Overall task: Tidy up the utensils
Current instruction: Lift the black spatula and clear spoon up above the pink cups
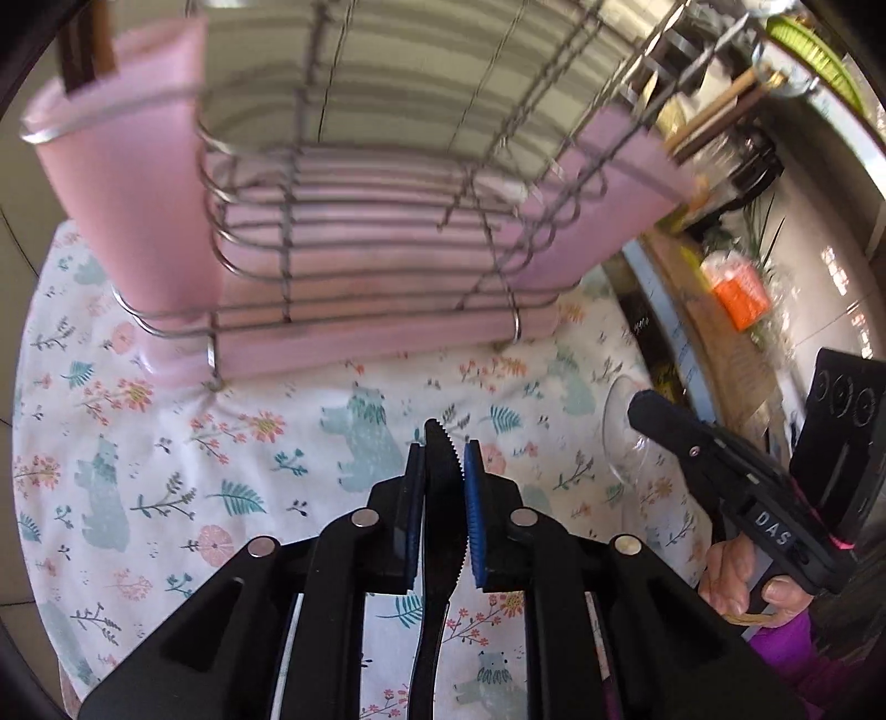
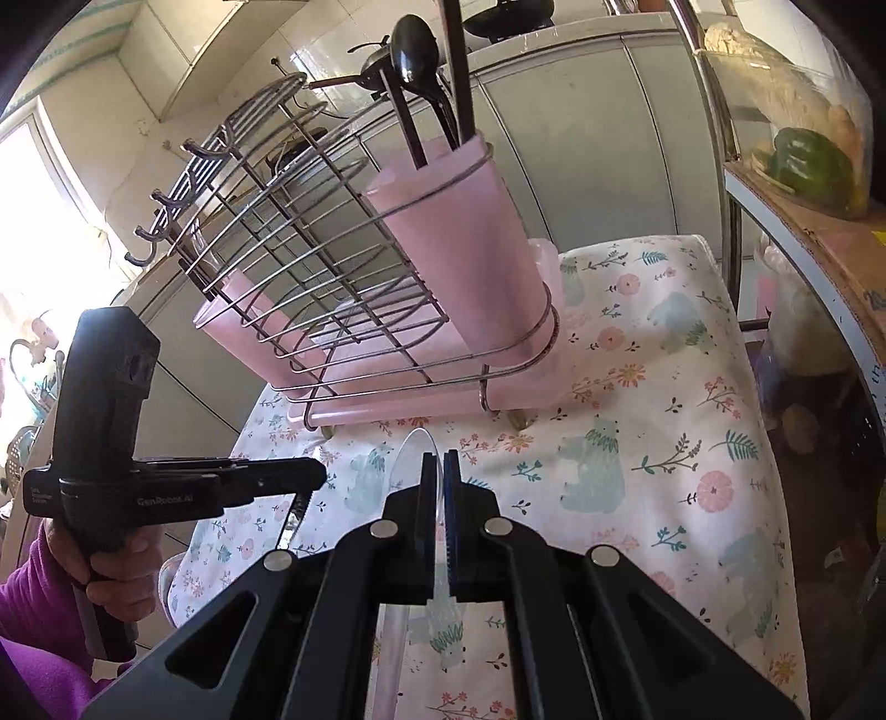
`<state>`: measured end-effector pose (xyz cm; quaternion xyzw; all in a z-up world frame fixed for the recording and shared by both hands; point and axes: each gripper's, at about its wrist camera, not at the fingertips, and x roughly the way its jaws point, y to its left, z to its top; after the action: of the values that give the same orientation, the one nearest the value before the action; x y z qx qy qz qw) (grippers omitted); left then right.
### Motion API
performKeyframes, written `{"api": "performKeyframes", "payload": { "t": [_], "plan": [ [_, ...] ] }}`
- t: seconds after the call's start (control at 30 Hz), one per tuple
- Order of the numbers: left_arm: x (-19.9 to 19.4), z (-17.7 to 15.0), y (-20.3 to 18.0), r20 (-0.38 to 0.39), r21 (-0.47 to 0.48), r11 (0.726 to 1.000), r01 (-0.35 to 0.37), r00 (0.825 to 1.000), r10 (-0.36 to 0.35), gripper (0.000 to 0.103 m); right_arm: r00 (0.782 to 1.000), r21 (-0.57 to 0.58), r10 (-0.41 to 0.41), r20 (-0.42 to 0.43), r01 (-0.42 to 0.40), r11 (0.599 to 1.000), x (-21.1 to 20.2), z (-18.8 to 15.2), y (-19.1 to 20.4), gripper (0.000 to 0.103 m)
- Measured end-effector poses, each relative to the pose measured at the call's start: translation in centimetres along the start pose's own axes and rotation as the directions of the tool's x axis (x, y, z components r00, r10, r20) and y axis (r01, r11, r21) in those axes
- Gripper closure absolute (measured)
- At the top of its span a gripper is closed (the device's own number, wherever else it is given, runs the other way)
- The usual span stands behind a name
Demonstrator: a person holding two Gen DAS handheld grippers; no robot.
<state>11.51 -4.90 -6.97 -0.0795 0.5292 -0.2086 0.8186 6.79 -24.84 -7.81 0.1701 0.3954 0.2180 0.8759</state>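
My left gripper (image 1: pixel 443 451) is shut on a black serrated plastic knife (image 1: pixel 440 498), whose tip pokes out past the pads above the floral cloth. In the right wrist view the same left gripper (image 2: pixel 317 479) hovers at the left with the knife (image 2: pixel 296 515) hanging under it. My right gripper (image 2: pixel 441 458) is shut on a clear plastic spoon (image 2: pixel 412 451), bowl forward. A wire rack (image 1: pixel 354 249) on a pink tray stands ahead, with a pink cup (image 1: pixel 127 194) at each end. One pink cup (image 2: pixel 459 249) holds a black spoon (image 2: pixel 415 50) and other dark utensils.
A floral tablecloth (image 2: pixel 637 443) covers the table, with its edge at the right. A shelf (image 2: pixel 803 221) with a bagged green pepper (image 2: pixel 814 163) stands to the right. Grey cabinets (image 2: pixel 598 138) are behind the rack. A hand with a purple sleeve (image 2: pixel 33 603) holds the left gripper.
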Motion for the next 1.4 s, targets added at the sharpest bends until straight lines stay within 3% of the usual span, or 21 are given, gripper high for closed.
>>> {"api": "performKeyframes", "payload": {
  "t": [0.33, 0.7, 0.93, 1.13, 1.4],
  "plan": [
    [-6.3, -0.7, 1.0, 0.220, 0.003, 1.000, -0.011, 0.975, 0.010, 0.090, 0.998, -0.043, -0.018, 0.063, 0.020, 0.999, -1.2, 0.7, 1.4, 0.101],
    [-11.1, -0.8, 1.4, 0.372, -0.014, 0.999, -0.042, 0.927, 0.044, 0.090, 0.989, -0.097, -0.041, 0.142, 0.055, 0.994, -2.8, 1.7, 2.7, 0.101],
    [-14.4, -0.3, 2.5, 0.454, -0.045, 0.997, -0.062, 0.888, 0.076, 0.090, 0.970, -0.149, -0.060, 0.236, 0.097, 0.984, -4.9, 3.7, 3.8, 0.101],
    [-17.1, 0.6, 3.2, 0.531, -0.077, 0.993, -0.095, 0.839, 0.121, 0.090, 0.944, -0.174, -0.068, 0.323, 0.130, 0.976, -6.8, 5.9, 4.6, 0.101],
    [-20.5, 2.2, 3.0, 0.645, -0.094, 0.987, -0.128, 0.748, 0.159, 0.090, 0.907, -0.196, -0.067, 0.415, 0.161, 0.967, -8.6, 8.6, 5.4, 0.101]
  ]
}}
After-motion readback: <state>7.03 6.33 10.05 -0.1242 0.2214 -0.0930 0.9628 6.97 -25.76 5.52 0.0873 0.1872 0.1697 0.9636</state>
